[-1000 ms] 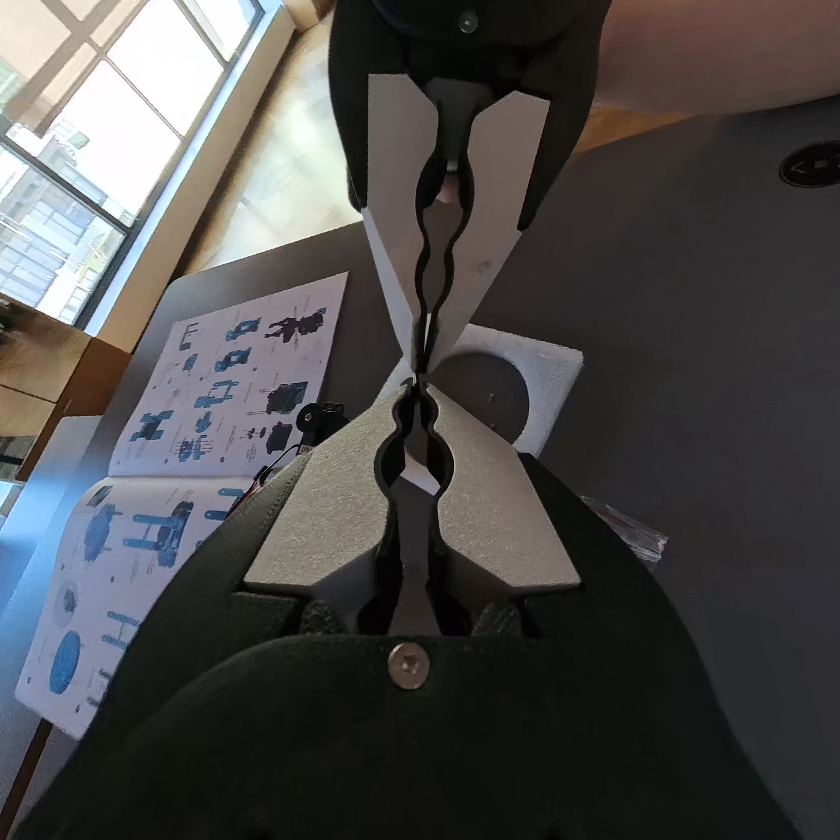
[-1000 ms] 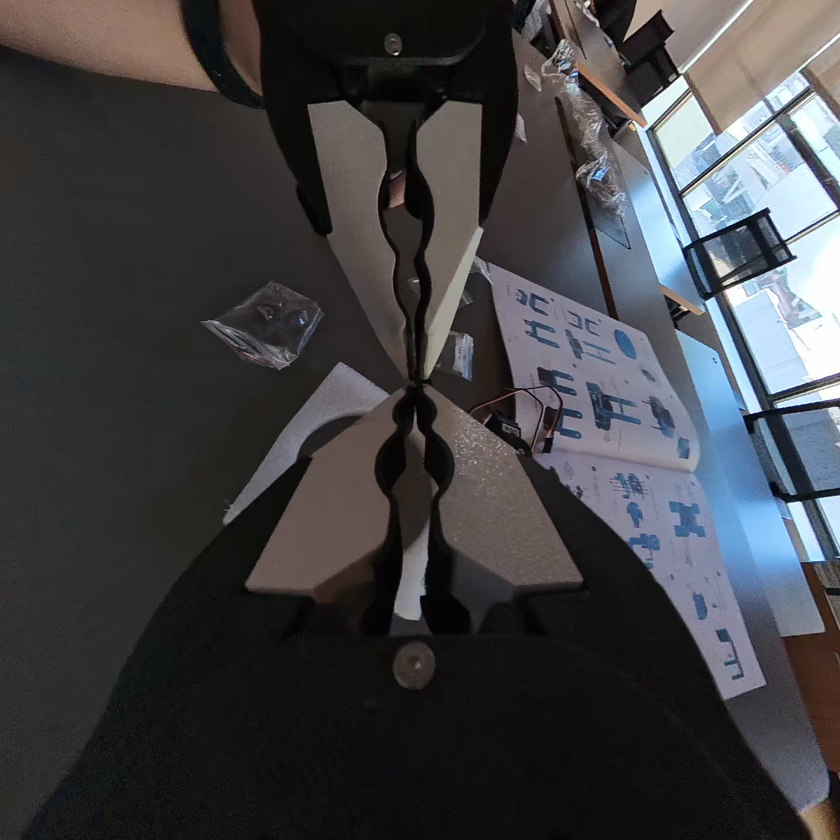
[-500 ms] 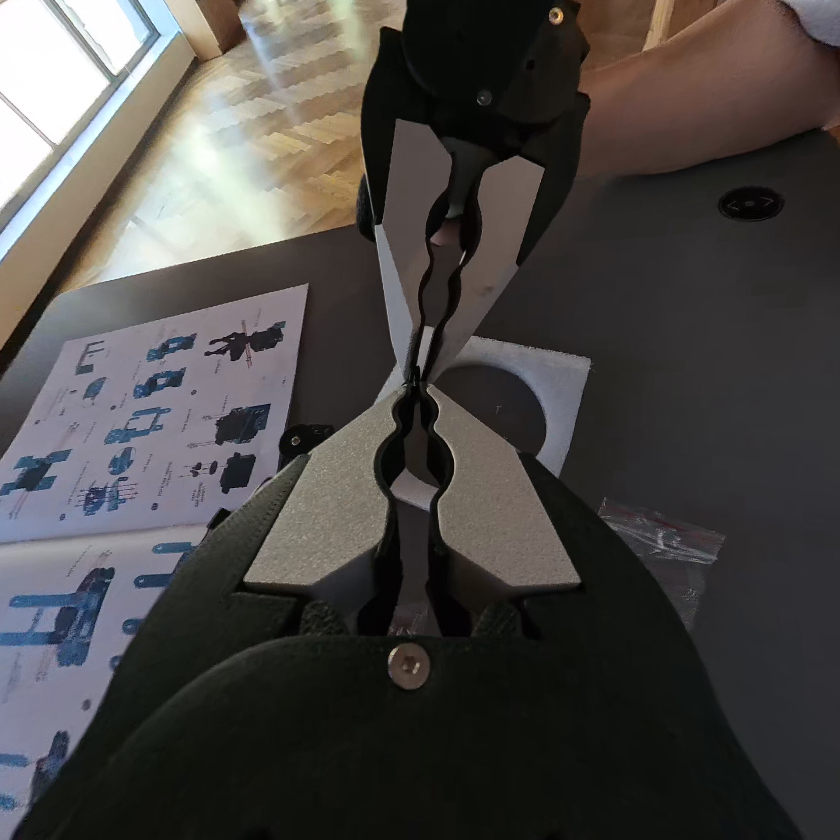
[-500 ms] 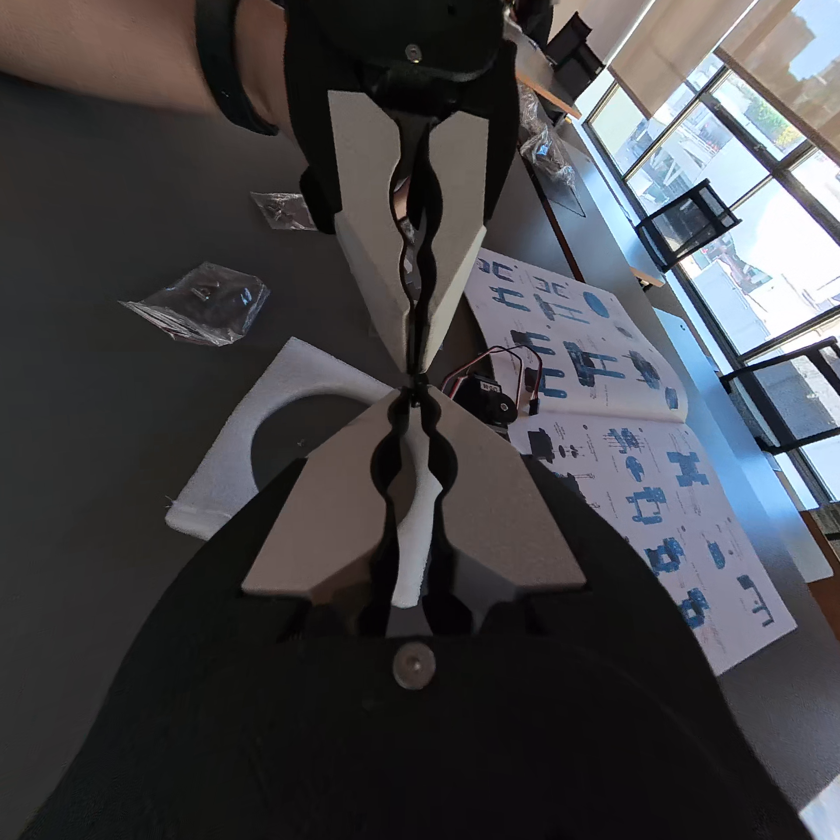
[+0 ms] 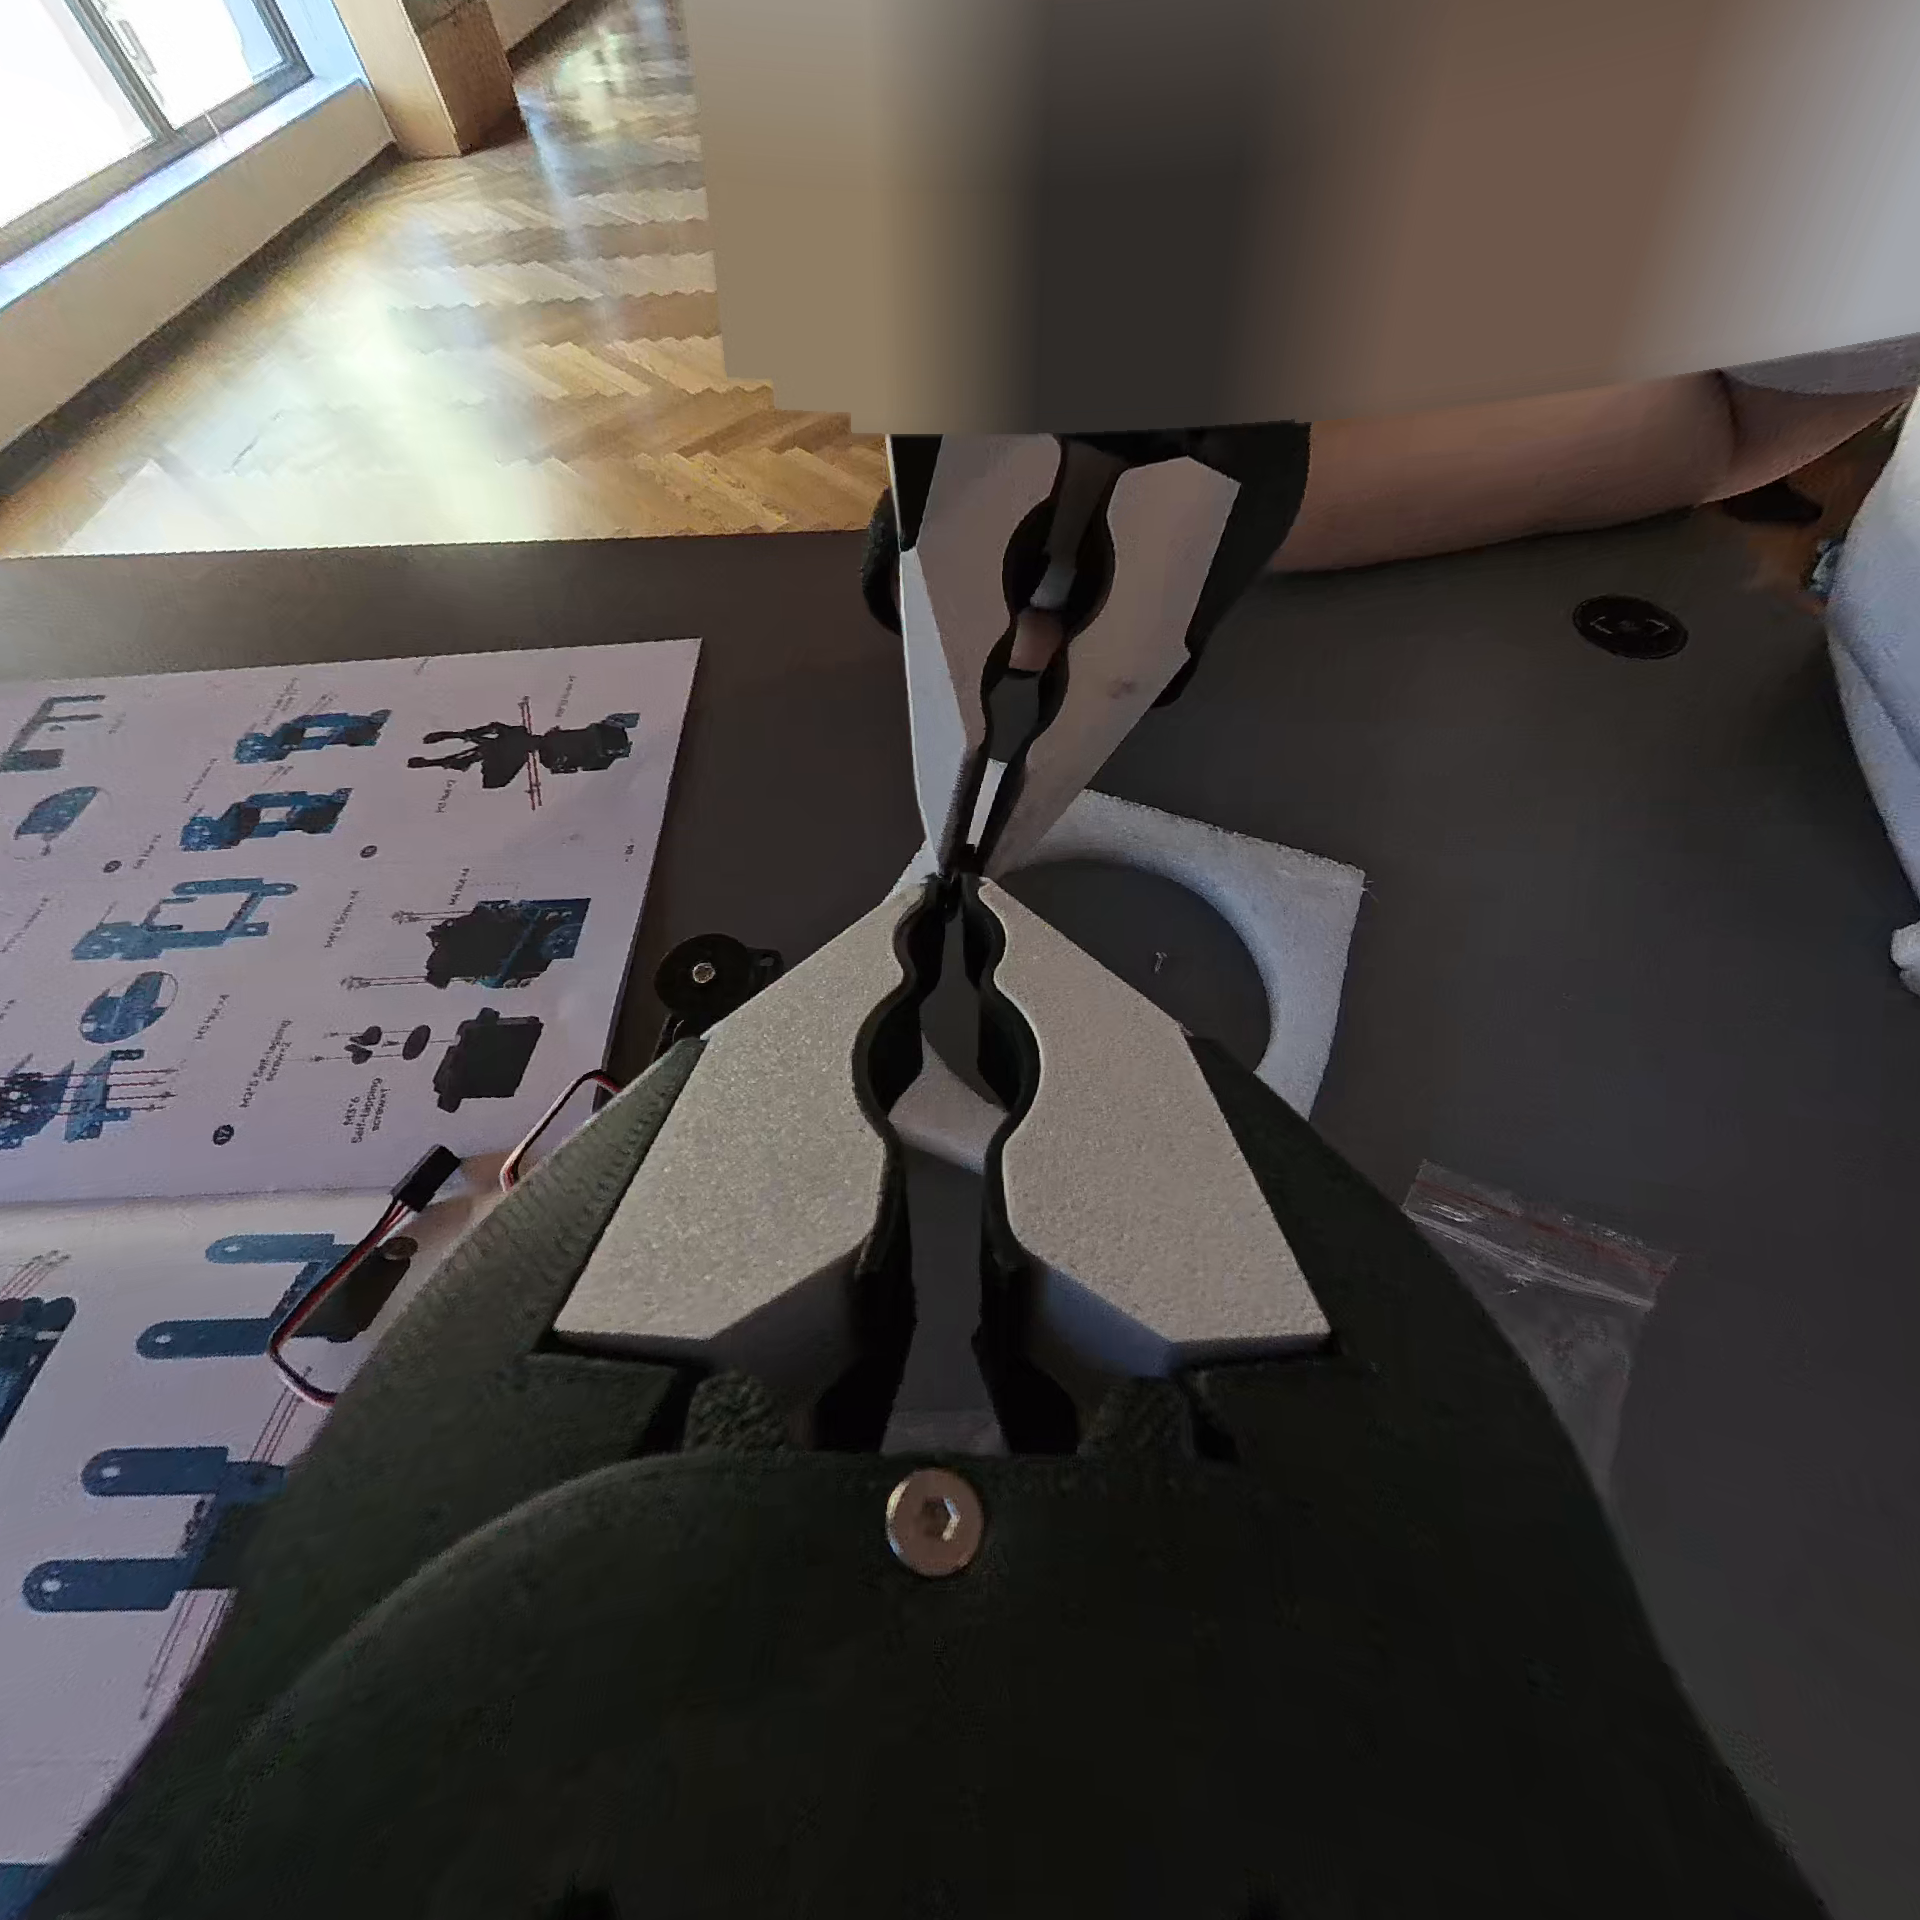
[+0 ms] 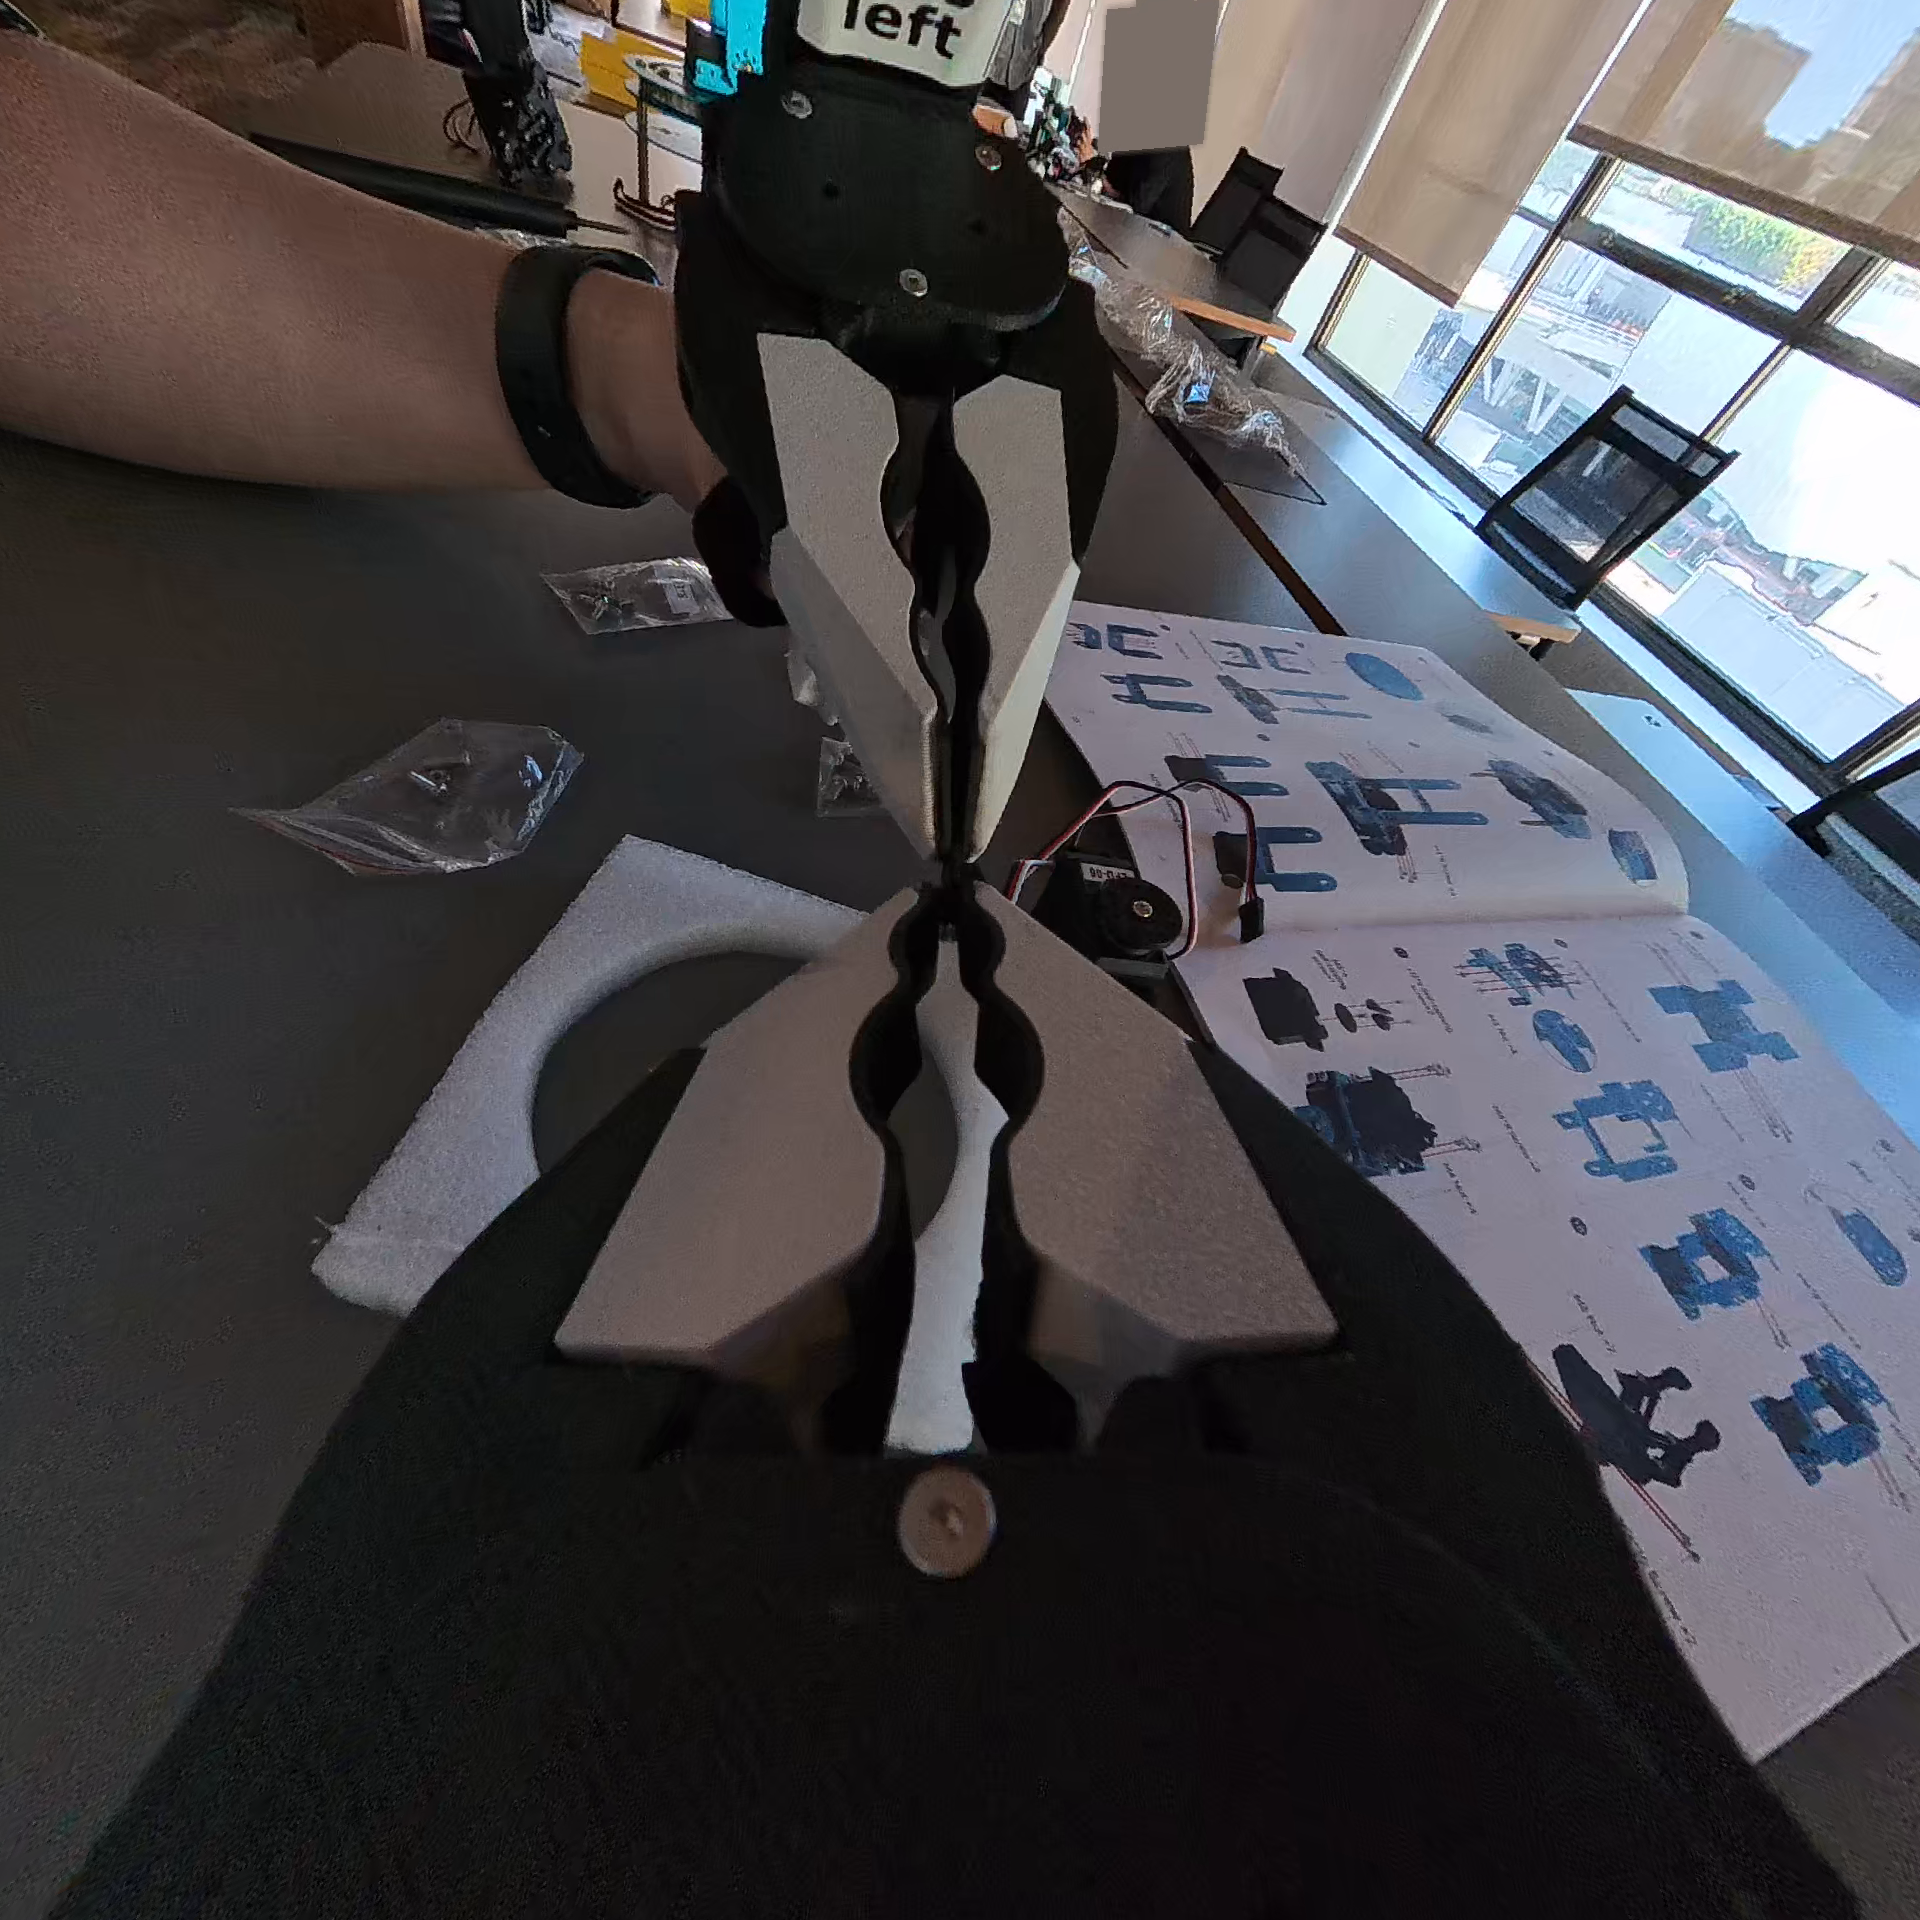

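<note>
Grey wedge fingers of the left gripper (image 5: 948, 883) are pressing together at the tips, and those of the right gripper (image 6: 948, 891) likewise; the two are meeting tip to tip above the dark table (image 5: 1558, 831). Something tiny and dark is sitting right at the meeting point, too small to tell what it is or which tool is pinching it.

Directly under the tips, a white foam sheet (image 6: 499, 1091) with a round cut-out is lying flat on the table. Just beside it, a black servo (image 6: 1127, 920) with red, white and black leads is resting against the edge of an open instruction booklet (image 6: 1558, 1091) printed with blue part drawings.

In the left wrist view a clear bag (image 5: 1538, 1278) is lying near the gripper's right side. In the right wrist view a second small parts bag (image 6: 634, 597) is sitting farther back, near a forearm wearing a black wristband (image 6: 540, 384).
</note>
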### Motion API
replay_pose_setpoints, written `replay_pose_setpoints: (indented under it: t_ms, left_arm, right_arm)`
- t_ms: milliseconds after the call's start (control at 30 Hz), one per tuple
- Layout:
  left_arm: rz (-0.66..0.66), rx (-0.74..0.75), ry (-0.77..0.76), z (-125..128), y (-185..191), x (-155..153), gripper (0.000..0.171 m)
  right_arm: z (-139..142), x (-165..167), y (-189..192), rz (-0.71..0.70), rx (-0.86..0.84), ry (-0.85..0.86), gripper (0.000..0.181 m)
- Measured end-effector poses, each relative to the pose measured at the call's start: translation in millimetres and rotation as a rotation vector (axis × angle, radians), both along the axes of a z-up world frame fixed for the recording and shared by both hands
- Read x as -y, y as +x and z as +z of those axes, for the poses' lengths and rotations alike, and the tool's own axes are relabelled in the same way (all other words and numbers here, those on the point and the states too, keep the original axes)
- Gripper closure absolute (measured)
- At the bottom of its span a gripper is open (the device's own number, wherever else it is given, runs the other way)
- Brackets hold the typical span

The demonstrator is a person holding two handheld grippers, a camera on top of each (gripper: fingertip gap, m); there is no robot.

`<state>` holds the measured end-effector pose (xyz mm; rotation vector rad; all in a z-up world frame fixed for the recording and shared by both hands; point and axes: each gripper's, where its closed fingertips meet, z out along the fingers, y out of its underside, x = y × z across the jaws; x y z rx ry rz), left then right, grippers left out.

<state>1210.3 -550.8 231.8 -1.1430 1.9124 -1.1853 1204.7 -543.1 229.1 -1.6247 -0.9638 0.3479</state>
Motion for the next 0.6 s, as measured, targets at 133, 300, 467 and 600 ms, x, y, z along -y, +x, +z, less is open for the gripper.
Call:
replay_pose_setpoints:
  t_ms: [133,300,467,600]
  left_arm:
    - [0.019,-0.006,-0.024,-0.2,0.8,-3.0,0.170]
    - [0.025,-0.007,-0.038,-0.9,0.5,-4.5,0.170]
    - [0.003,-0.018,-0.061,-0.7,-2.9,-3.4,0.171]
    - [-0.051,-0.024,-0.084,3.3,-9.5,2.3,0.171]
  right_arm:
    - [-0.4,-2.7,1.5,-0.021,-0.005,0.000,0.181]
    - [-1.1,-3.5,1.5,-0.035,-0.002,0.006,0.181]
    - [-1.0,-2.5,-1.2,-0.023,-0.012,-0.001,0.180]
    - [2.8,3.8,-7.9,0.042,-0.050,-0.011,0.178]
